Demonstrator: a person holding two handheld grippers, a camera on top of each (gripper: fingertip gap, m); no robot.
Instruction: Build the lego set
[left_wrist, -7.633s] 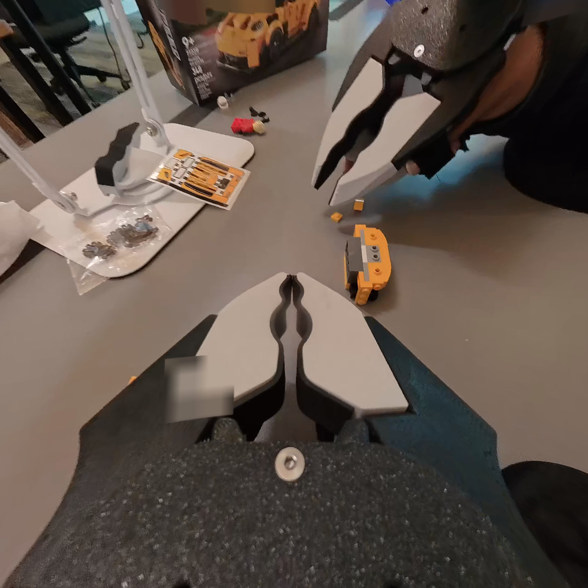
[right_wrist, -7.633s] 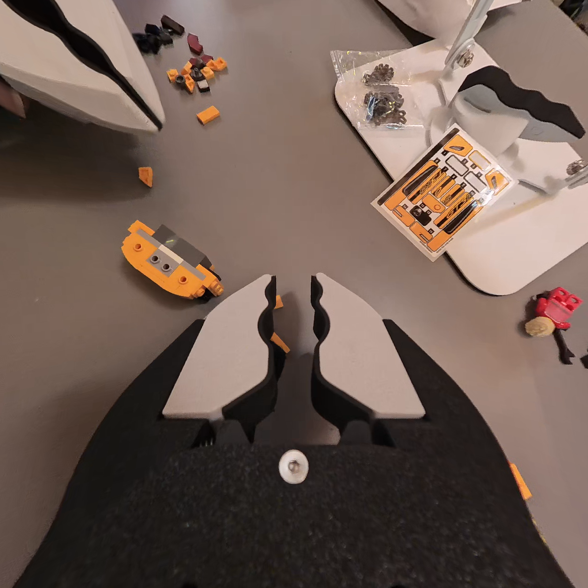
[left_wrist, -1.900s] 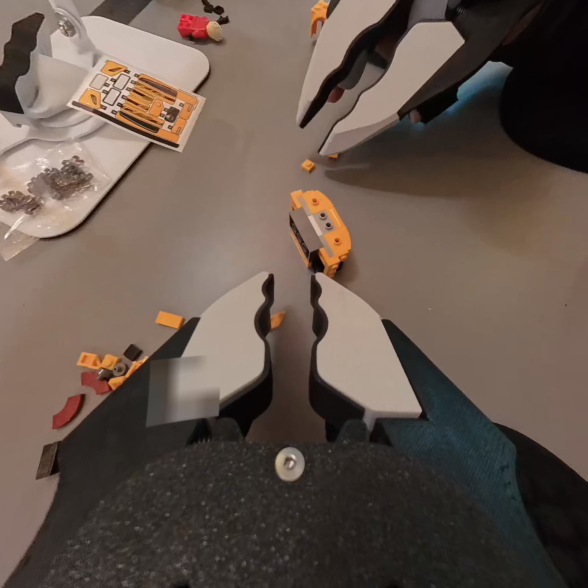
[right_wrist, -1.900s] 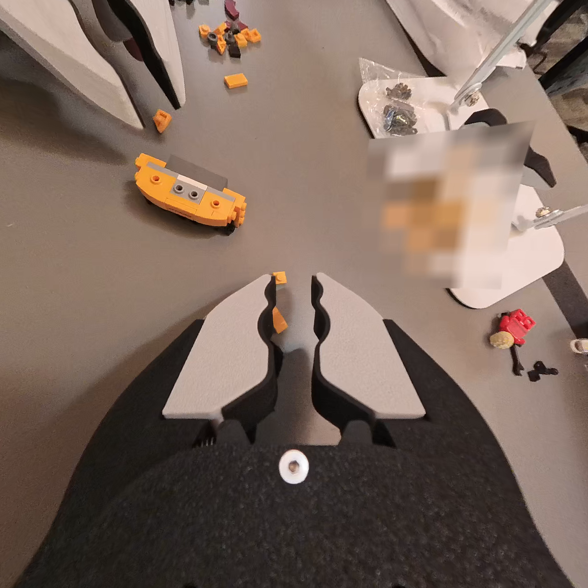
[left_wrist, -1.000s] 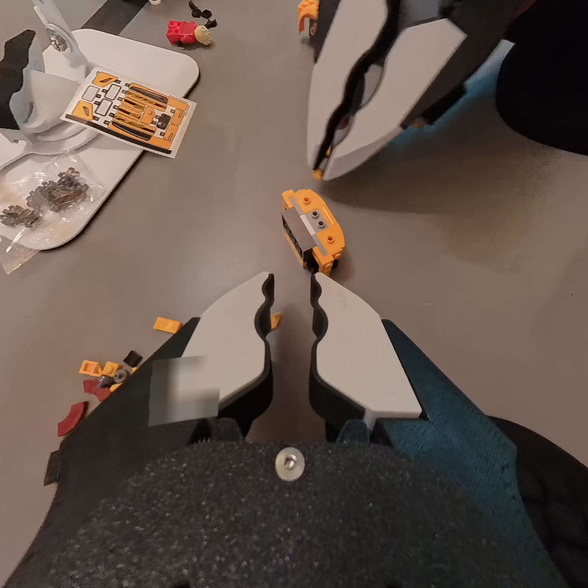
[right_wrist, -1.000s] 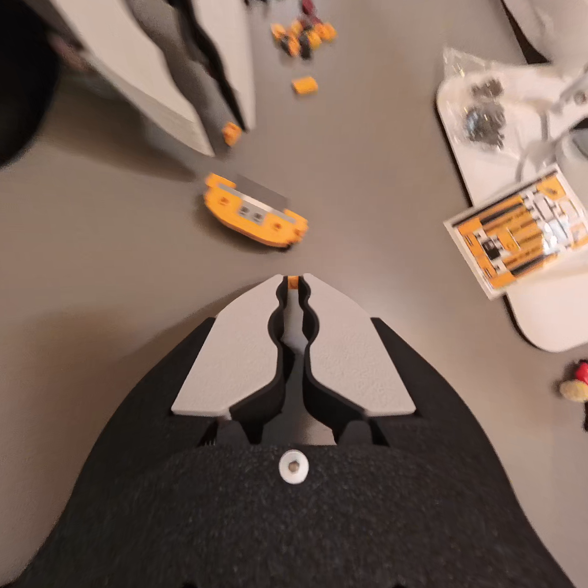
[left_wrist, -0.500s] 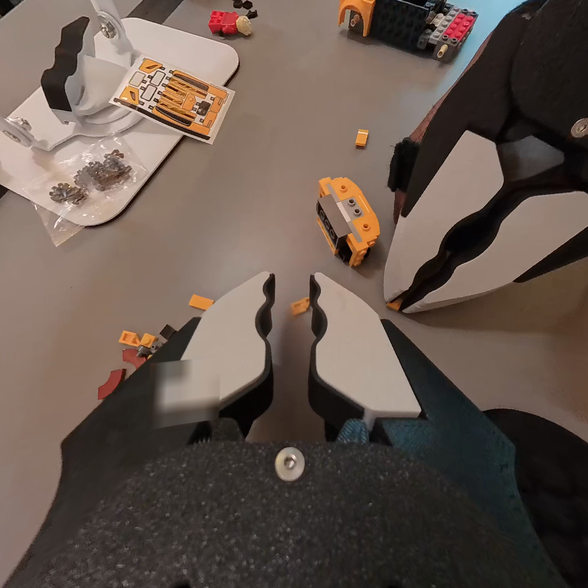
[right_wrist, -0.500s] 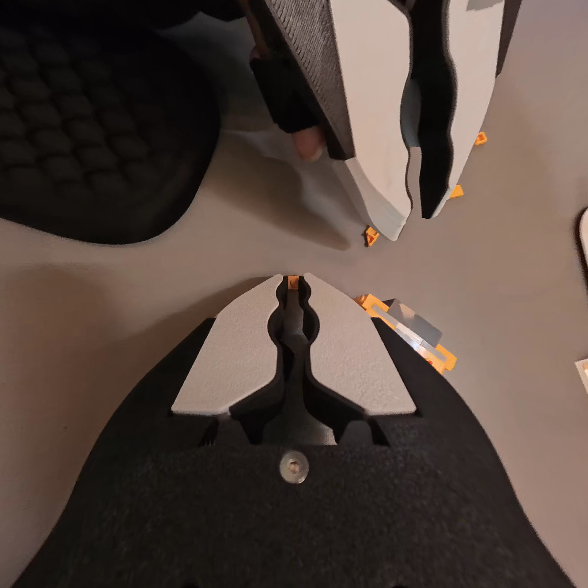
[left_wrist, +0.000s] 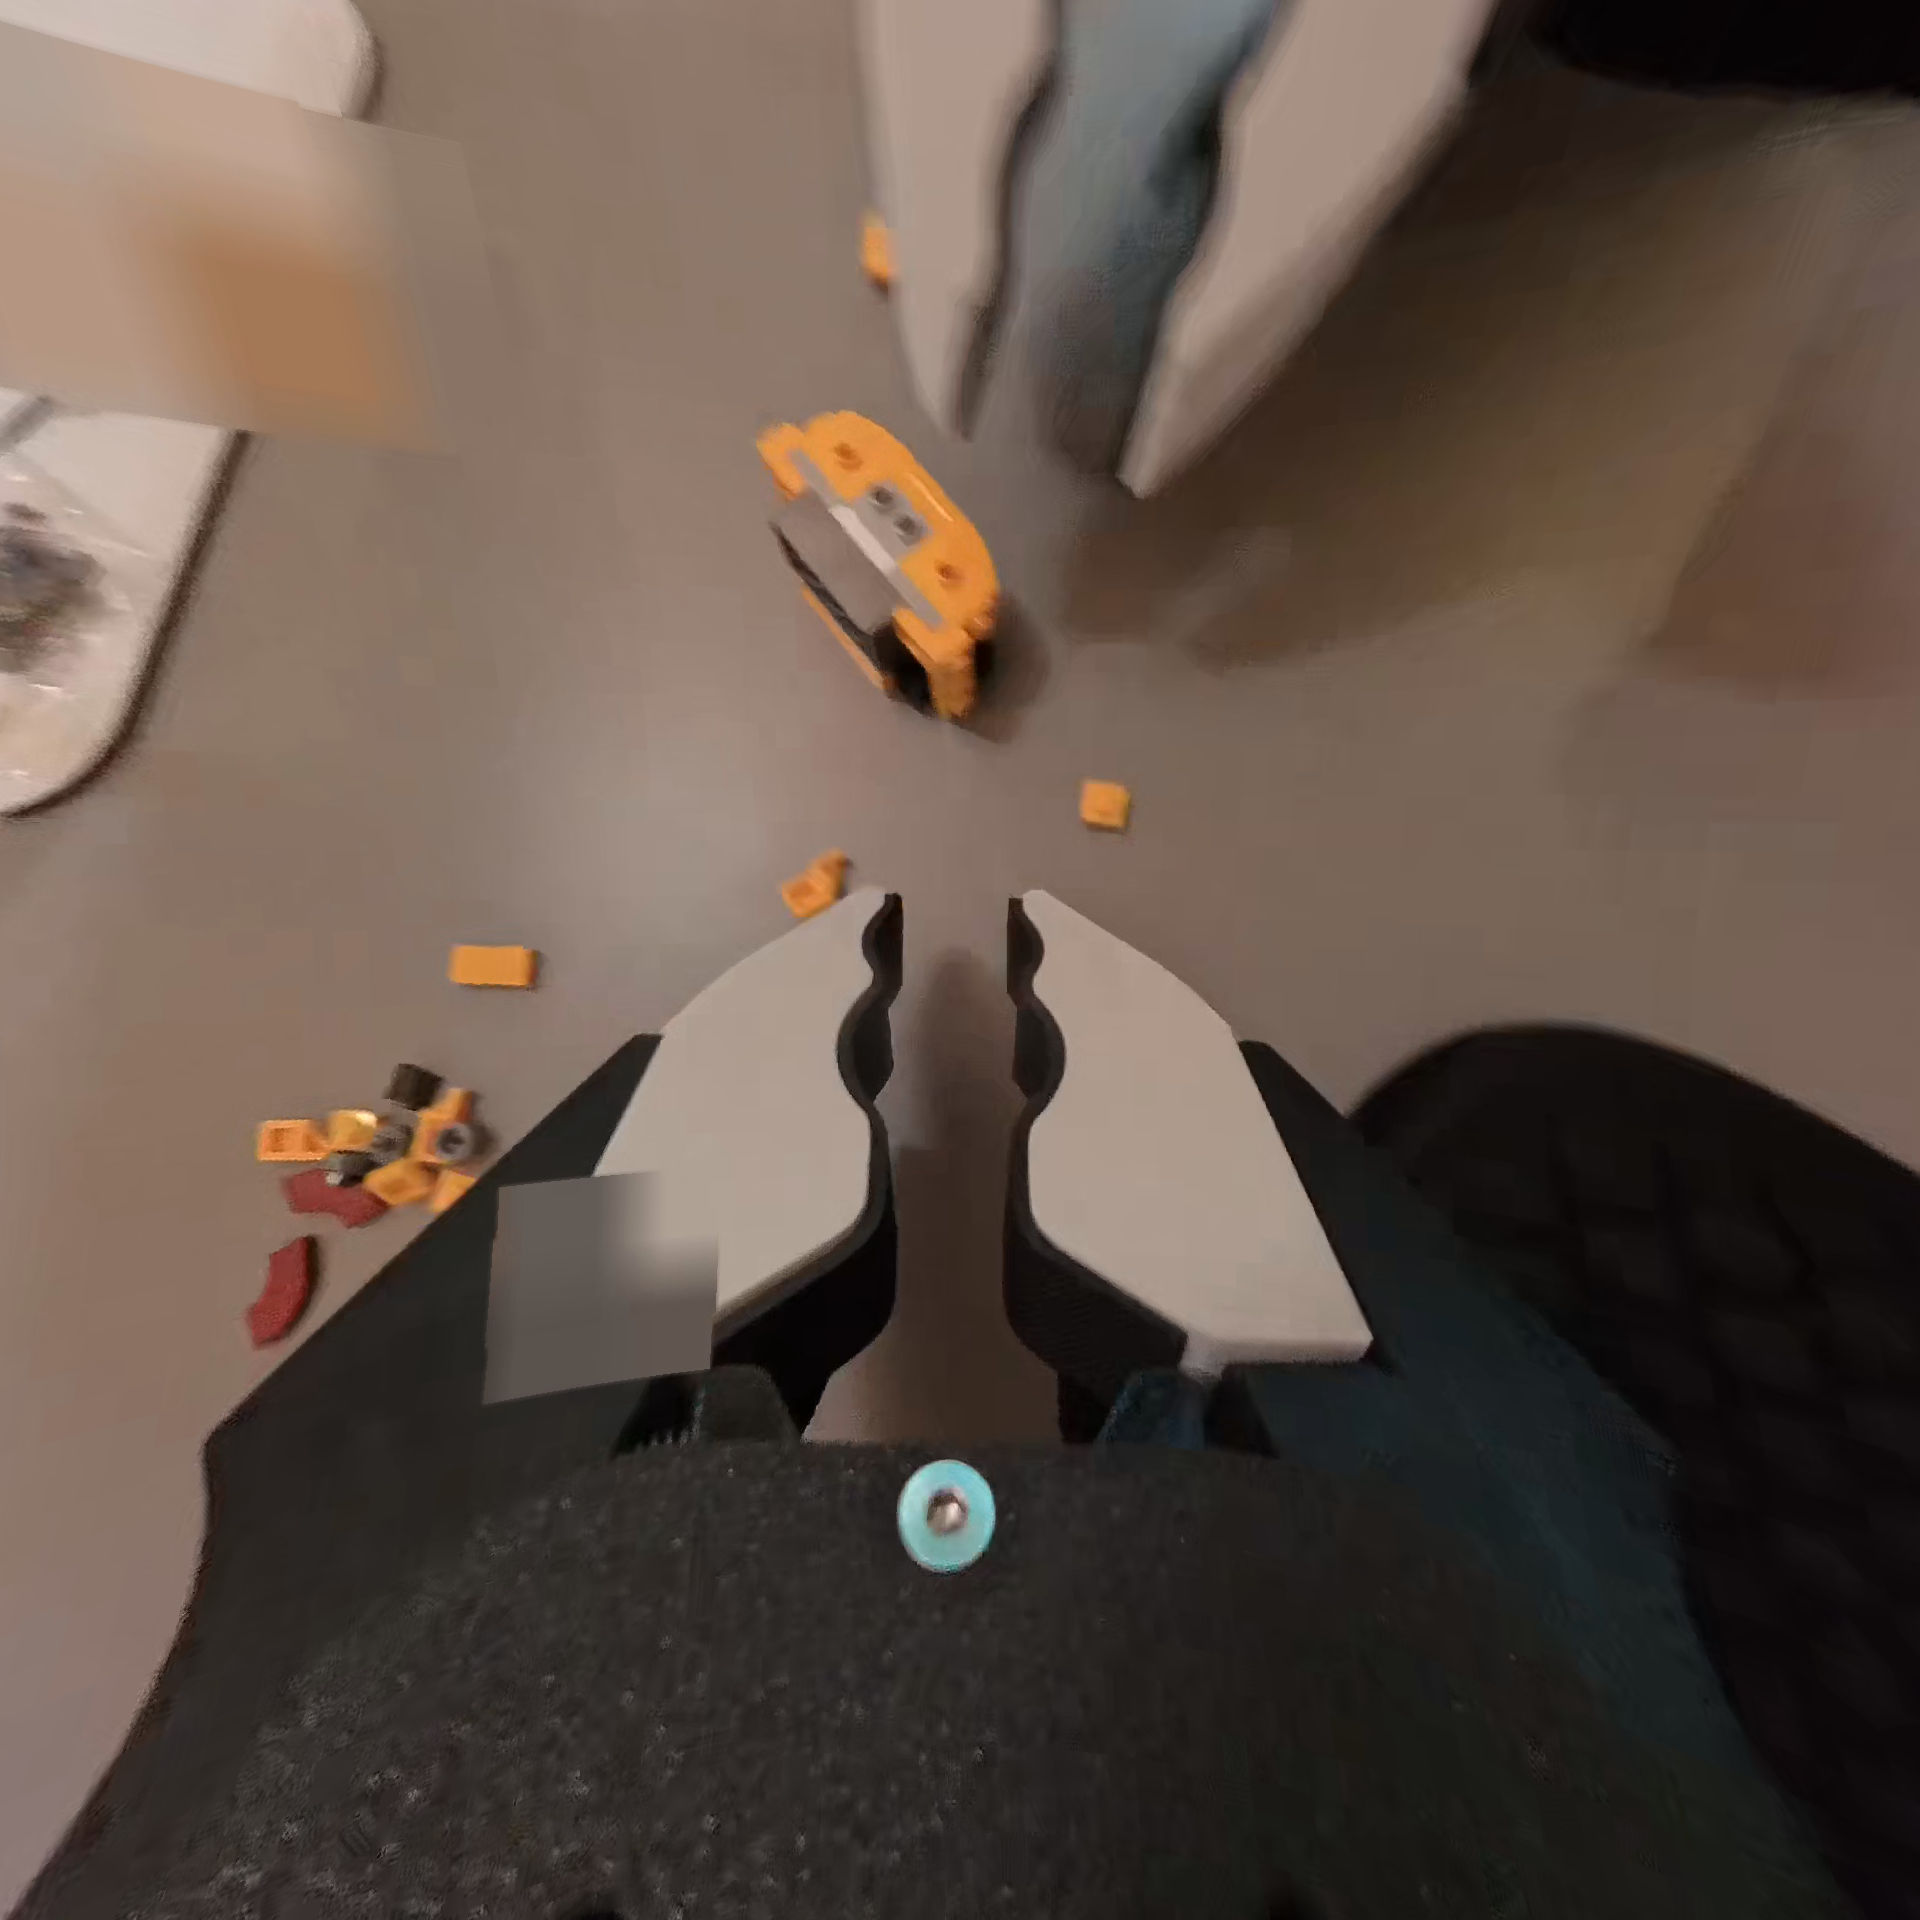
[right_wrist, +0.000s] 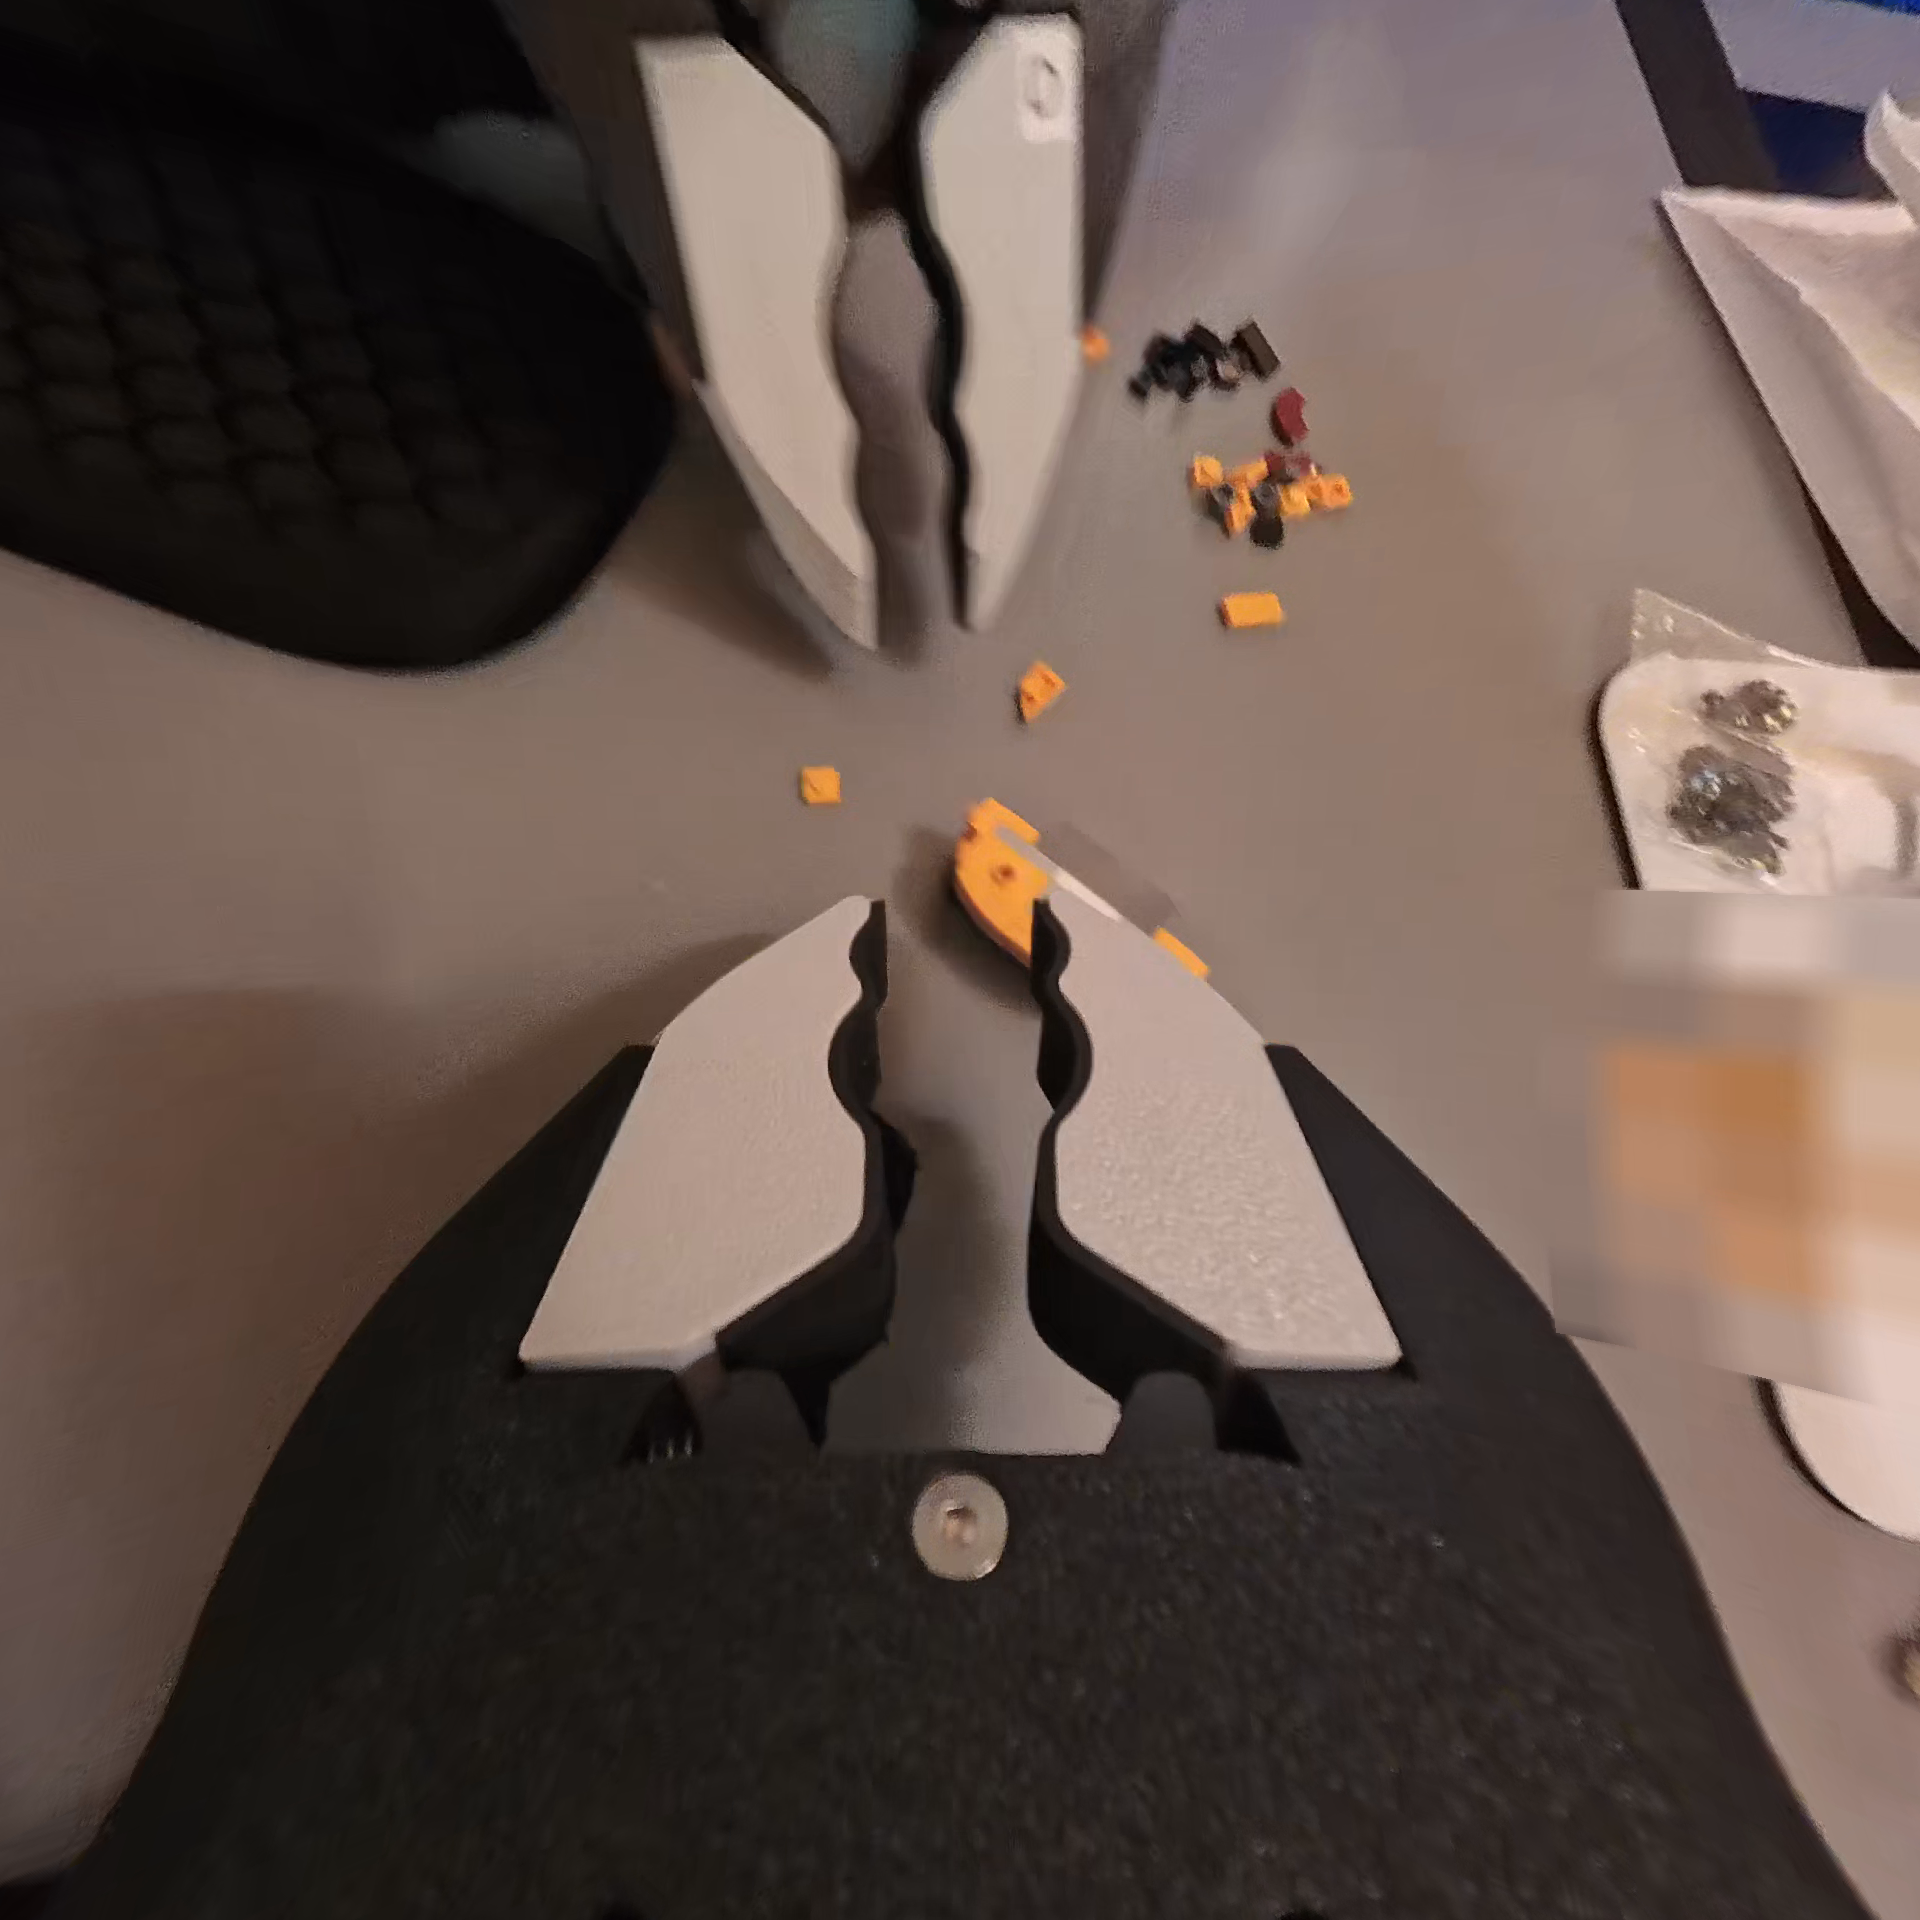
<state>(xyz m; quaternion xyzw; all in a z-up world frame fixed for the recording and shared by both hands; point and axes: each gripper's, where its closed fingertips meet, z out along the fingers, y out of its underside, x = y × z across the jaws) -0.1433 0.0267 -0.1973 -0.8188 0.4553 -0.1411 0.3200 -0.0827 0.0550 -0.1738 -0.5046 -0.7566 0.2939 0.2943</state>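
Note:
An orange Lego assembly (left_wrist: 883, 571) with a grey sloped part lies on the grey table (left_wrist: 520, 675), ahead of my left gripper (left_wrist: 956, 909), which is open and empty. My right gripper (right_wrist: 958, 914) is also open and empty. The assembly (right_wrist: 992, 868) sits just beyond its tips, partly hidden behind the right finger. A small orange tile (left_wrist: 1103, 805) lies loose between the two grippers and also shows in the right wrist view (right_wrist: 821, 784). The right gripper (left_wrist: 1091, 312) shows blurred beyond the assembly in the left wrist view.
Loose orange pieces (left_wrist: 816, 883), (left_wrist: 494, 966) and a pile of orange, black and dark red parts (left_wrist: 384, 1143) lie to my left. A white board (right_wrist: 1642, 727) holds a bag of dark parts (right_wrist: 1725, 790). A black quilted thing (right_wrist: 260, 416) lies beside the left gripper (right_wrist: 914, 416). My hands' fingertips stand some 8 centimeters from each other. It is some 15 centimeters from my left tips to the black quilted thing (right_wrist: 260, 416). It is also in sight in the left wrist view (left_wrist: 1778, 1369).
My right gripper has opened and let go of the small orange piece, which now lies on the table. It has swung back beyond the assembly. The left gripper stays open.

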